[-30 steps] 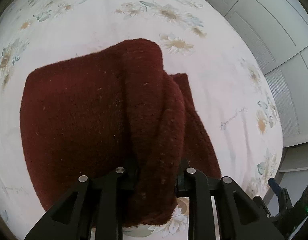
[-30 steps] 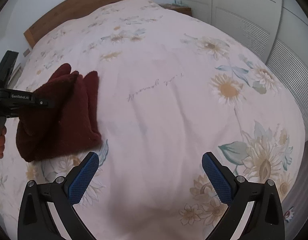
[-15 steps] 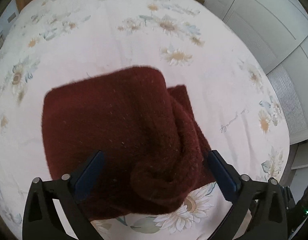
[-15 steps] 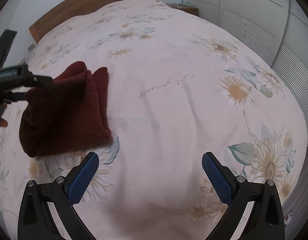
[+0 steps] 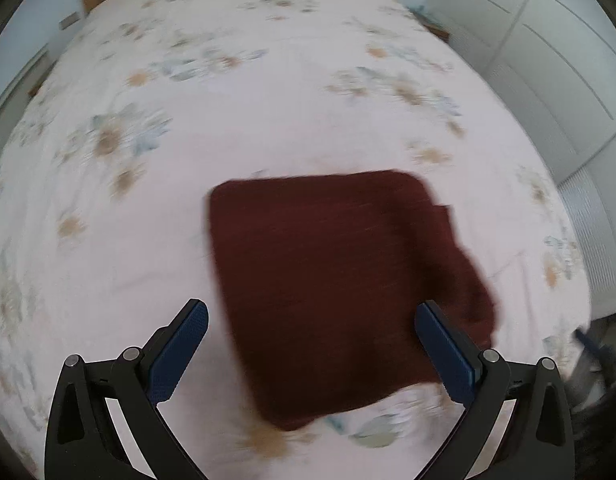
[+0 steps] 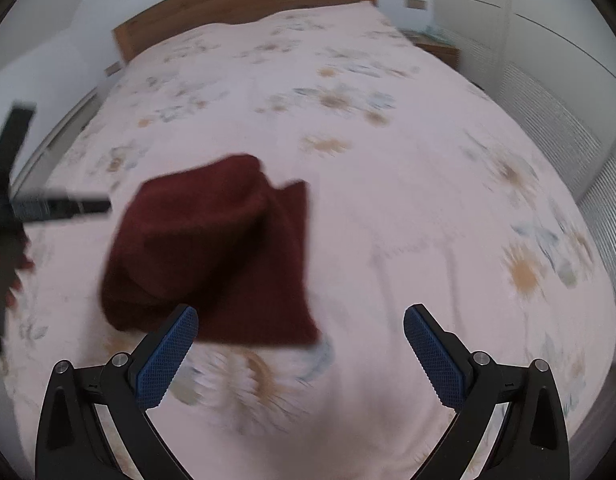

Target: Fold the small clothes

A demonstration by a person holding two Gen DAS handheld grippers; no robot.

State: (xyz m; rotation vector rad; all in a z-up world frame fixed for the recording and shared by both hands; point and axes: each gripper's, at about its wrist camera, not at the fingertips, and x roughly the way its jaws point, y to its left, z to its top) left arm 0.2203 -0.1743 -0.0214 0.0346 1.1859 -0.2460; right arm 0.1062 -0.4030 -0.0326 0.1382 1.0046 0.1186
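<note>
Dark red knit garment [image 5: 332, 280], folded into a rough square, lies flat on the bed [image 5: 267, 100] near its foot edge, closer to the wardrobe-side edge than the far side. One thicker fold runs along the garment's right side in the left wrist view, with a narrow strip of the lower layer showing past it. Bedspread pale pink, printed with daisies; both views are motion-blurred, so the weave and print detail are soft.

Left gripper [image 5: 312, 344]: jaws spread wide, just opened out; blue pads stand apart above the garment's near part, nothing pinched between them, no pad pressing on the cloth. In the right wrist view the left gripper [image 6: 59, 206] shows as a dark blurred bar at the frame's left, beside the garment [image 6: 211, 248], with part of a hand [image 6: 17, 264] behind it.

Right gripper [image 6: 299, 340]: jaws spread wide, empty, over bare bedspread just beside the garment's near corner.

Wooden headboard [image 6: 243, 8] at the far end of the bed; white wardrobe doors [image 5: 548, 60] along the right-hand side.
</note>
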